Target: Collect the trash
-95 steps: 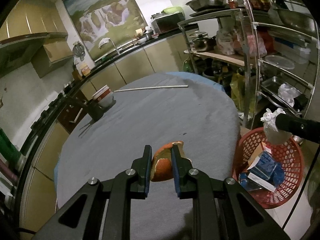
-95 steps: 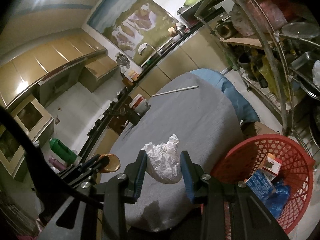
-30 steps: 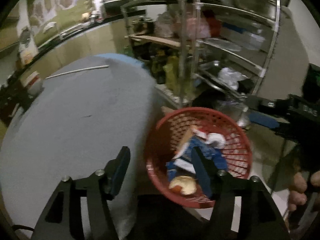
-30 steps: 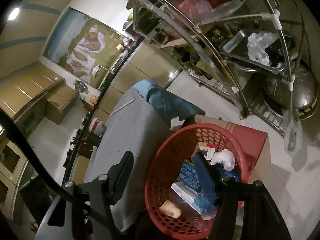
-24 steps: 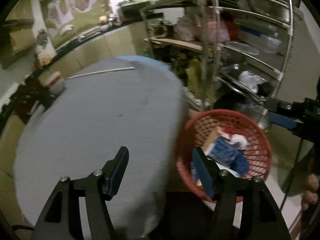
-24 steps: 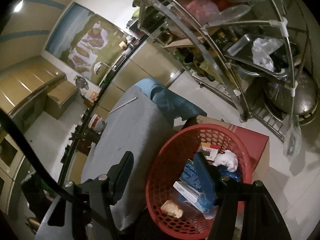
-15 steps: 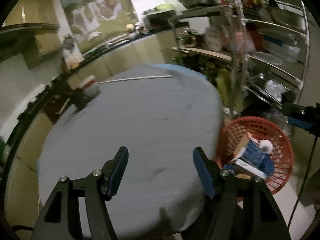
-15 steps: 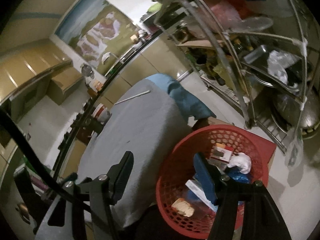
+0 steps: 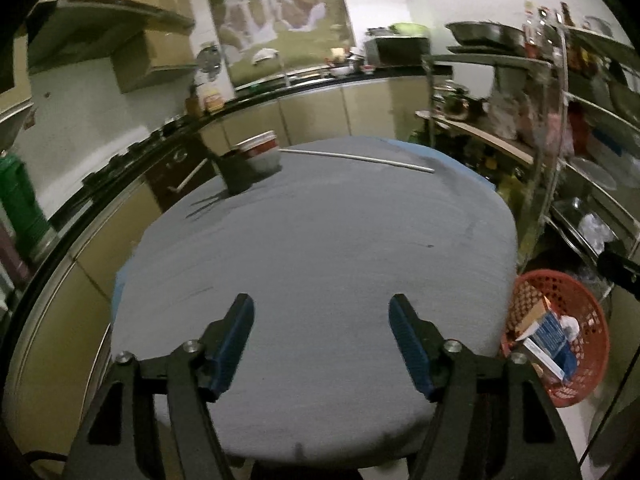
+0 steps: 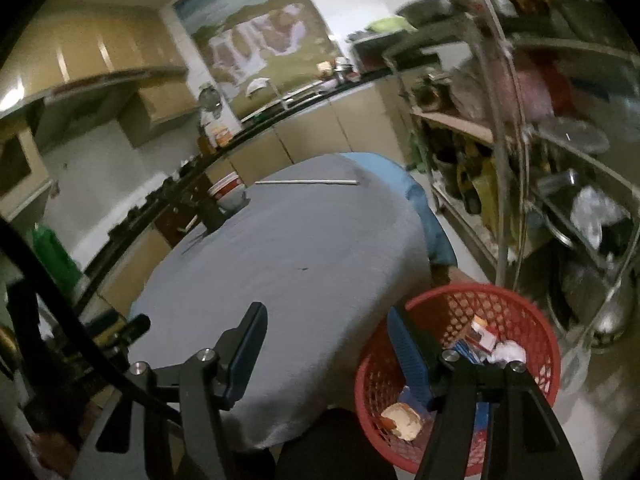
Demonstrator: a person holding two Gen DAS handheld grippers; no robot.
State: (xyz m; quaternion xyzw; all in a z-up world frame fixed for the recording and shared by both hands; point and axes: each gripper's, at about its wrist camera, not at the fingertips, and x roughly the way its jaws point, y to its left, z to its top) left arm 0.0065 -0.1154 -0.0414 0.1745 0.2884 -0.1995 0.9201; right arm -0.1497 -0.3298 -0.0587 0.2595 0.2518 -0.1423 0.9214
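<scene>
A red mesh basket [image 10: 532, 320] stands on the floor at the table's right edge, also seen in the left wrist view as the basket [image 9: 588, 312]. In it lie a piece of fruit peel [image 10: 402, 426], a crumpled white tissue [image 10: 506, 354], a blue carton [image 9: 554, 332] and a small box [image 10: 482, 332]. My left gripper [image 9: 322, 338] hangs over the near part of the grey table [image 9: 328, 248], its jaws opening with nothing between them. My right gripper [image 10: 326, 350] stands open and empty over the table's near right edge, its right finger in front of the basket.
A red-rimmed cup [image 9: 260, 152], a dark stand [image 9: 236, 174] and a thin white rod [image 9: 356, 158] sit at the table's far side. A metal rack [image 10: 560, 152] full of kitchenware rises right of the basket. Counters [image 9: 312, 108] run behind the table.
Both grippers have swung left from above the basket to over the table and risen. The peel and tissue held earlier now lie in the basket. The left jaws stand wider.
</scene>
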